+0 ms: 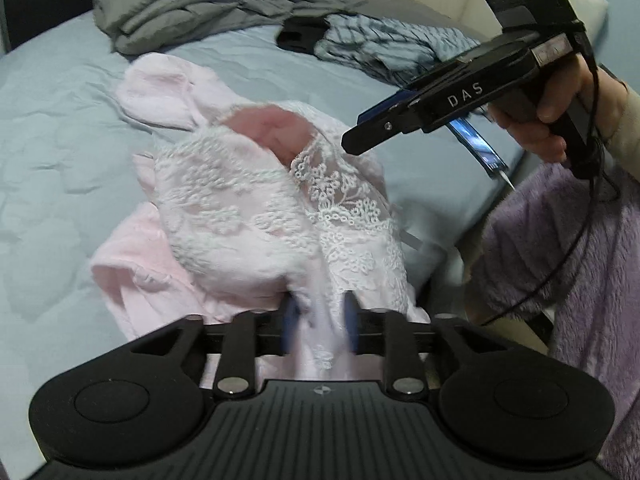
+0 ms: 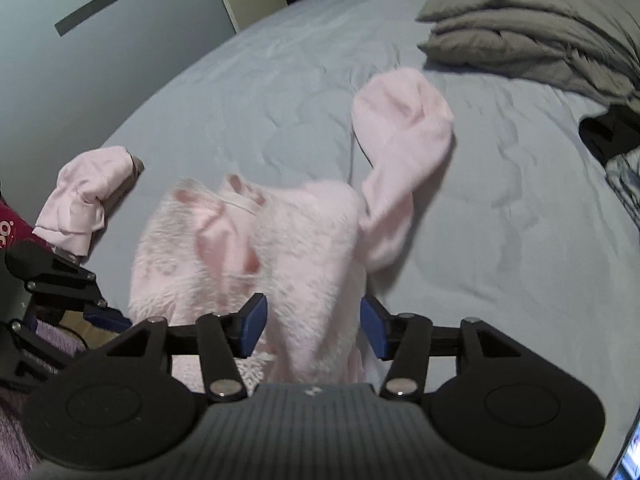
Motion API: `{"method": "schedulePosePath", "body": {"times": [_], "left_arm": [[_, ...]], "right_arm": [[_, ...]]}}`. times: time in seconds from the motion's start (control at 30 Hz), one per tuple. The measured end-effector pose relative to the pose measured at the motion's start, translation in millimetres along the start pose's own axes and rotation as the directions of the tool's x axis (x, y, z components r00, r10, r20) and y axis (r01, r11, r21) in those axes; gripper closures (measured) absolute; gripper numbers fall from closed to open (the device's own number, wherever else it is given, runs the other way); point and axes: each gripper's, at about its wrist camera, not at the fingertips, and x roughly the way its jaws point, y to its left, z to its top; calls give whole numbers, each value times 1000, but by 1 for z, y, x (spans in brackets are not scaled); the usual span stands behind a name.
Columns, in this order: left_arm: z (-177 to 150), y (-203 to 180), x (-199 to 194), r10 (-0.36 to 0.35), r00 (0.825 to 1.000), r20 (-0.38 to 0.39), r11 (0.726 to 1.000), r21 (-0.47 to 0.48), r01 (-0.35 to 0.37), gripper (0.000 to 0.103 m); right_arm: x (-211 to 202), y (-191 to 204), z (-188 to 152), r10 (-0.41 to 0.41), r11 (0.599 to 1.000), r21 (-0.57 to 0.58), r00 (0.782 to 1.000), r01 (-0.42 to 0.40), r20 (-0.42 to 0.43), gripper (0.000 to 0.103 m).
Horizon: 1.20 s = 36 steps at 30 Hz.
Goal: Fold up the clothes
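A pale pink garment with white lace [image 1: 256,208] lies bunched on the blue bed [image 1: 60,140]. My left gripper [image 1: 320,320] is shut on its near edge, the cloth pinched between the blue pads. My right gripper [image 1: 360,140] shows in the left wrist view, held by a hand above the garment's right side. In the right wrist view the same pink garment [image 2: 280,248] hangs blurred, one sleeve [image 2: 400,140] flung up. The right gripper [image 2: 314,326] has its pads apart with pink cloth between them.
A folded grey duvet [image 1: 200,4] and a striped blue garment [image 1: 380,44] lie at the far side of the bed. A purple fleece [image 1: 580,260] is at the right. A second pink piece [image 2: 88,200] lies at the bed's left edge.
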Motion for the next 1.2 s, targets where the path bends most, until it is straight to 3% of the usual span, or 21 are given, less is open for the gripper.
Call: {"method": "schedulePosePath", "body": {"times": [0.07,0.23,0.43,0.47,0.5,0.53,0.6,0.7,0.87,1.0,1.07,1.2], "left_arm": [[2,1,-3,23,1000,11,1000,-10,-23,48],[8,12,-10,98,995,22,993,-71,-97,48],[19,37,-17,195,979,63,954,-243,-174,49],[20,40,-15,192,980,59,950,-263,-170,54],[22,44,-12,186,981,55,946,-280,-164,71],[24,44,-10,174,983,51,946,-284,-153,79],[27,40,-6,167,984,61,954,-260,-146,88],[32,23,-2,129,989,73,978,-175,-115,94],[38,-9,5,36,996,78,998,-50,-32,97],[38,-23,13,9,999,51,1000,-14,-8,97],[36,-26,17,2,999,37,1000,-5,-2,97],[30,-26,19,-3,1000,14,1000,-1,3,97]], "right_arm": [[3,8,8,-8,1000,-23,1000,9,14,43],[8,20,27,-31,998,-48,999,33,44,43],[21,21,43,-54,998,-19,997,55,64,43],[22,22,45,-51,998,-17,996,52,70,43],[24,24,48,-47,999,-16,996,49,77,43],[23,27,49,-32,999,-22,996,34,82,44],[23,33,52,-1,999,-34,996,4,90,44],[23,42,54,39,998,-54,995,-34,89,48],[22,45,55,98,995,-23,993,-97,68,50],[26,41,51,91,996,7,996,-91,25,50],[26,38,45,80,997,14,997,-80,0,57],[27,31,30,74,997,16,996,-73,-48,83]]}}
